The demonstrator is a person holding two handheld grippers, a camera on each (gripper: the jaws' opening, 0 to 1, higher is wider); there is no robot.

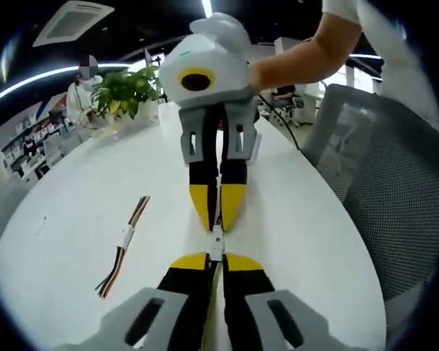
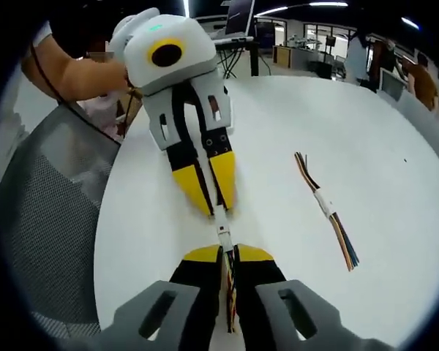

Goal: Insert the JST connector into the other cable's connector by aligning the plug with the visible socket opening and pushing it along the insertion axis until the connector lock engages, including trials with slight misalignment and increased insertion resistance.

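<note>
The left tool (image 1: 215,257) and right tool (image 2: 229,254), each clamped on its cable, face tip to tip above the white tabletop (image 1: 300,219) near its edge. The white connector (image 1: 216,240) bridges them, long axis in line with both. A spare cable (image 1: 124,245) lies nearby.

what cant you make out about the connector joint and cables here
- Lock engagement: left gripper view, white connector is too small between the two claw tips.
- Plug-socket seam: right gripper view, connector is tiny.
- Held wires: mostly hidden inside the right claw and left claw.
- Spare cable: whether its joint is latched is too small to tell.
</note>
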